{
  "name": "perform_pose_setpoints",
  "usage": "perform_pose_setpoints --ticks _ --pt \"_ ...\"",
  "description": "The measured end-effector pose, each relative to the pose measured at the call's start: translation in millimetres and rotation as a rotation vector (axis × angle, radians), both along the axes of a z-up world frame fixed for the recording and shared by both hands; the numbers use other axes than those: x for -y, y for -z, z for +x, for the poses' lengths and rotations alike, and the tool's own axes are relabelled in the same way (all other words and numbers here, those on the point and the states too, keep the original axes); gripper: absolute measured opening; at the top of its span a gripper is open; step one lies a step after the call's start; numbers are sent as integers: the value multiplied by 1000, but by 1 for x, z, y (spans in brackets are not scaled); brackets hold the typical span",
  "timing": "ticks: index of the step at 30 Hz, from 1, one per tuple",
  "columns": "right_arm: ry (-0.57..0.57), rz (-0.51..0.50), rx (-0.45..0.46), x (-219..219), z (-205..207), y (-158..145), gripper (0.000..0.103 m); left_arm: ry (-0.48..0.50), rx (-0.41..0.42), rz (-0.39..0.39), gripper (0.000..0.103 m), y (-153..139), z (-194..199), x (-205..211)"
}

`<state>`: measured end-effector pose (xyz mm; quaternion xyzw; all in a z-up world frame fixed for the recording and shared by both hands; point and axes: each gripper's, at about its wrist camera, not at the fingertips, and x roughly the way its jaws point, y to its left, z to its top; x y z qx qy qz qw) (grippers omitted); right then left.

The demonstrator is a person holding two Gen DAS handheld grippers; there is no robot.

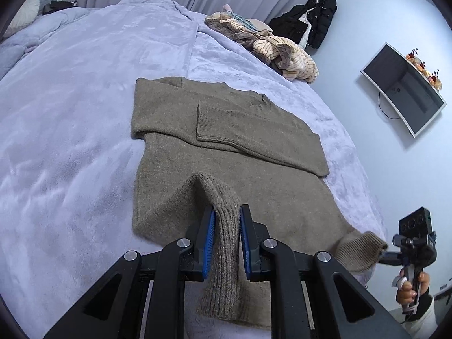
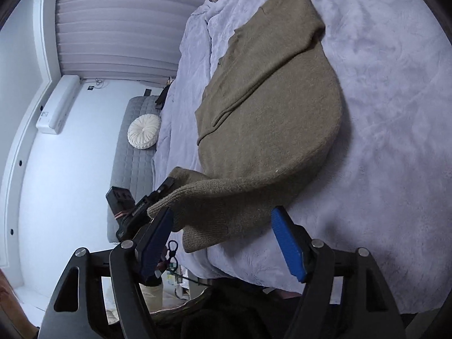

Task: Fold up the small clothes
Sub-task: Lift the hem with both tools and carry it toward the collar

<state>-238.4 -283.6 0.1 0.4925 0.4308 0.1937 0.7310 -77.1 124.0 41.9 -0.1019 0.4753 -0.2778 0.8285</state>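
Left tongs [image 1: 226, 240]: clenched on sweater's ribbed hem | right tongs [image 2: 223, 243]: released, spread wide, hem corner between them untouched | olive sweater [image 1: 226, 152]: flat on lavender bed [image 1: 70, 113], sleeve folded across chest, long axis near-to-far, collar far

Two handheld grippers share one build: black angular linkage arms with triangular cut-outs, round silver pivot screws, and ribbed blue pads on the fingers. The left gripper [image 1: 227, 243] and right gripper [image 2: 226, 243] each carry a boxy black camera. The person's hand [image 1: 408, 289] emerges from a white sleeve [image 1: 422, 320] with a dark cuff.
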Motion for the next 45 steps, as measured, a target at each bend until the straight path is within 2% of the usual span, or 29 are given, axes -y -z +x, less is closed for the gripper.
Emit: perform_pose_setpoints --ticks 2,5,7,9,10,11,13,15,16,18,21,23,24,25,26,27,29,31,33,36,39,42,45 --pt "-7 -62 14 -3 3 -6 75 4 8 2 19 0 -14 -4" --pt "-37 -37 9 -15 13 -6 75 0 -14 4 19 8 -32 -13" --pt "-56 -90 25 -26 21 -12 75 -4 -25 21 19 15 -38 -16" --pt "-102 -240 76 -43 33 -28 75 -16 -42 34 19 22 -41 -19" --pt "-150 -361 116 -56 39 -38 75 -22 -50 31 19 24 -42 -20" --pt "-220 -531 173 -76 48 -49 75 -28 -57 27 19 27 -43 -21" --pt "-341 -742 243 -104 63 -54 75 -37 -62 30 19 29 -44 -22" --pt "-473 -896 265 -132 85 -44 75 -46 -64 32 19 29 -44 -22" --pt "-530 -937 260 -143 97 -35 75 -49 -65 30 19 29 -44 -22" --pt "-653 -951 229 -160 122 -13 75 -50 -71 29 19 30 -45 -22" --pt "-795 -991 127 -174 141 17 74 -31 -98 48 19 36 -44 -20" --pt "-855 -1007 80 -178 136 26 52 2 -139 59 19 46 -42 -18" --pt "-870 -1020 84 -178 129 25 28 17 -161 66 19 52 -41 -17" --pt "-869 -1053 87 -179 122 25 8 31 -175 69 19 56 -40 -15" --pt "-849 -1145 96 -179 111 25 8 48 -187 56 19 59 -39 -13" --pt "-831 -1208 120 -180 102 22 8 52 -189 34 11 58 -38 -13" --pt "-765 -1279 190 -176 89 6 7 47 -174 -16 8 48 -31 -13" --pt "-628 -1358 251 -162 87 -17 8 17 -143 -68 8 31 -17 -16" --pt "-474 -1389 290 -140 97 -41 8 -14 -100 -115 8 10 4 -18" --pt "-280 -1361 278 -102 131 -64 8 -53 -20 -85 8 -14 39 -9" --pt "-145 -1306 235 -70 173 -75 8 -61 29 -52 8 -23 76 6" --pt "-72 -1220 141 -28 209 -63 8 -80 47 27 9 -15 111 23" --pt "-41 -1111 28 1 237 -29 8 -85 31 103 9 3 137 38"
